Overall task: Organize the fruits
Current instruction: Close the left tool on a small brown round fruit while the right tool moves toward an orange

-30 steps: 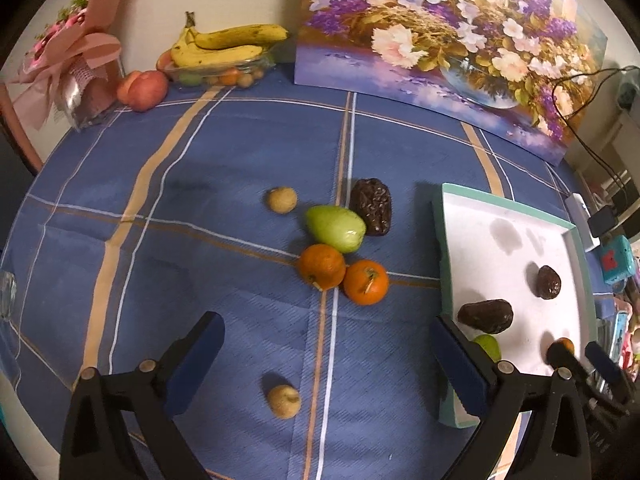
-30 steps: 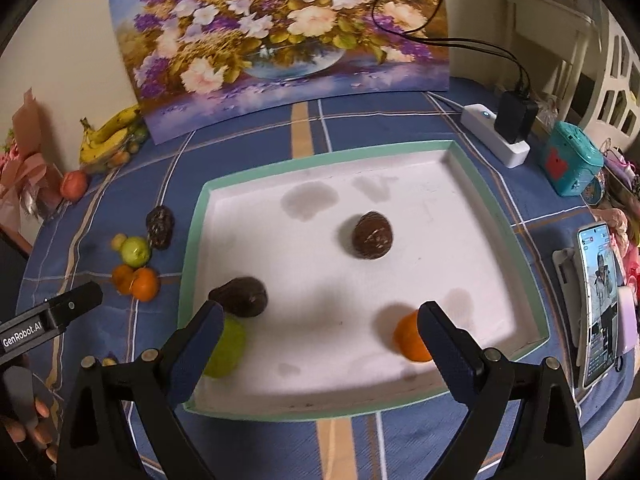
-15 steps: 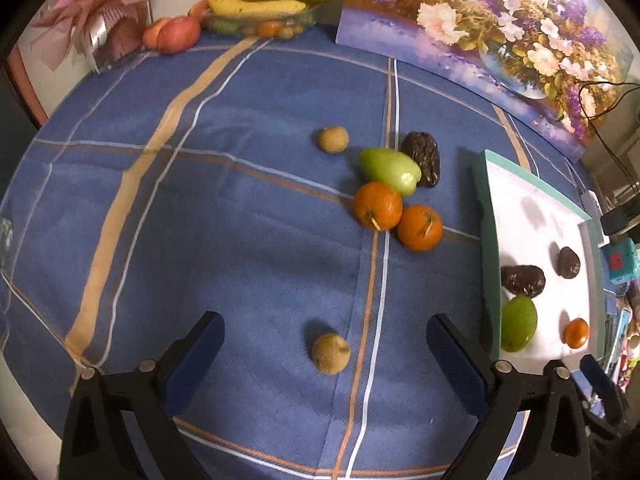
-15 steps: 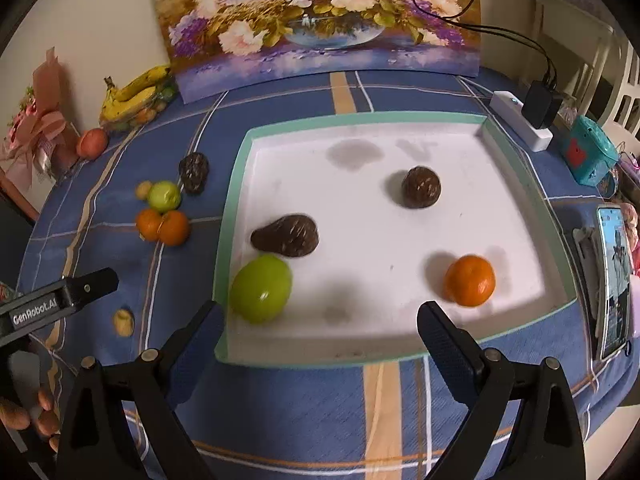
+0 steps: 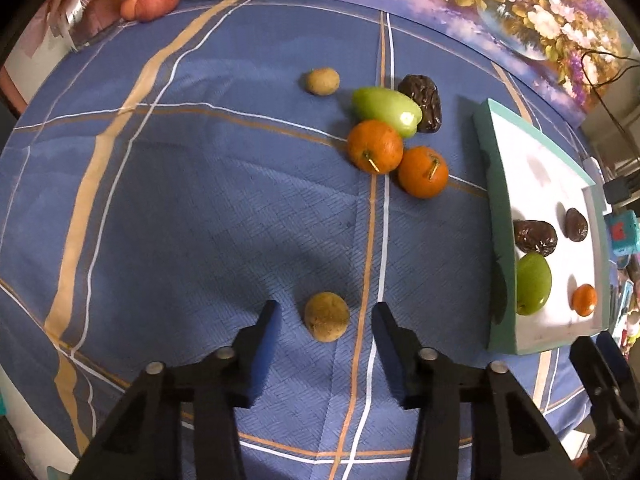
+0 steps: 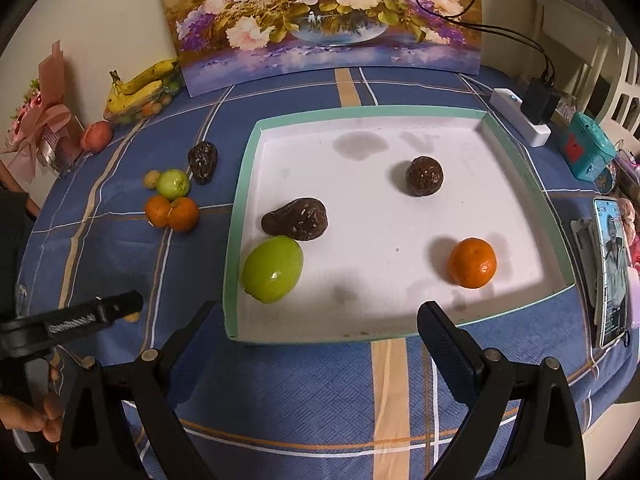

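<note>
My left gripper is open, its fingers either side of a small round tan fruit on the blue cloth, not touching it. Beyond lie two oranges, a green fruit, a dark wrinkled fruit and another tan fruit. The white tray with a green rim holds a green fruit, two dark fruits and an orange. My right gripper is open and empty at the tray's near edge.
A flower painting leans at the back. Bananas in a container, a peach and a pink gift bundle sit at the far left. A power strip, a teal box and a phone stand right of the tray.
My left gripper has moved forward and down to the near tan fruit, and its fingers have narrowed around it. My right gripper has drawn back a little from the tray.
</note>
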Action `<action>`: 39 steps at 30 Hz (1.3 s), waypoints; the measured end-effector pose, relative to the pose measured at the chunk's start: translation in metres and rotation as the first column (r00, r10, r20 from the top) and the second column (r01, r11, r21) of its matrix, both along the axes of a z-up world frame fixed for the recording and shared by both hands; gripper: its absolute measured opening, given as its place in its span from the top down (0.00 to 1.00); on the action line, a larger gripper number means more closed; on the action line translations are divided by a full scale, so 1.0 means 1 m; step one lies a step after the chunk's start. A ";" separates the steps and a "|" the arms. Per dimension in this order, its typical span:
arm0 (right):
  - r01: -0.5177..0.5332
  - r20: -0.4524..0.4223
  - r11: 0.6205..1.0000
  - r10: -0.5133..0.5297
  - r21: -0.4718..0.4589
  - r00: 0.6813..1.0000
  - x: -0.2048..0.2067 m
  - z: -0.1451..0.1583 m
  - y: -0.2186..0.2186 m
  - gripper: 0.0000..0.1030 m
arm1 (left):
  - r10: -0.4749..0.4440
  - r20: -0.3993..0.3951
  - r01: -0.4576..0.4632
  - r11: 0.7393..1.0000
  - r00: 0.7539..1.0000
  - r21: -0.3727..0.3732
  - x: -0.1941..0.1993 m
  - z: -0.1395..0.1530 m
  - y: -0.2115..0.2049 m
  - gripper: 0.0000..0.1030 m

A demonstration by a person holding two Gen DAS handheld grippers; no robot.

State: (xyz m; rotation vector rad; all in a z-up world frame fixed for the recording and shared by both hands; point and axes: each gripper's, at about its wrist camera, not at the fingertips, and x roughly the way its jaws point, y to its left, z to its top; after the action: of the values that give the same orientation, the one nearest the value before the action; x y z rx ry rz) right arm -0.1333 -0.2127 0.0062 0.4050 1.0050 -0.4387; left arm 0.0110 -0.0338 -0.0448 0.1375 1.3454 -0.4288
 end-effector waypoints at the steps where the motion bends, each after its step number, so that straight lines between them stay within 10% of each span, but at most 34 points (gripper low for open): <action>1: 0.001 0.005 1.000 -0.001 -0.001 1.000 -0.001 0.002 0.000 0.05 | -0.002 0.000 0.002 1.000 1.000 0.003 0.000 0.000 0.000 0.57; 12: 0.003 0.014 1.000 -0.003 -0.003 1.000 -0.003 0.011 0.001 0.05 | -0.025 0.027 0.026 1.000 0.999 -0.016 -0.001 0.009 0.002 0.80; 22: 0.002 0.013 1.000 -0.002 -0.005 1.000 -0.002 0.015 0.004 0.05 | 0.011 -0.022 -0.011 0.999 1.000 -0.037 0.011 -0.002 0.011 0.62; 39: 0.002 0.001 1.000 -0.002 -0.002 1.000 0.000 0.013 0.005 0.05 | -0.019 -0.029 0.017 0.996 0.999 -0.082 0.003 -0.004 -0.003 0.76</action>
State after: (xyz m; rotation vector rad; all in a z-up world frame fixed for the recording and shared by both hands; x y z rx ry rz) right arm -0.1337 -0.2081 0.0189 0.4044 1.0034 -0.4411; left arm 0.0144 -0.0367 -0.0484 0.0759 1.3545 -0.5021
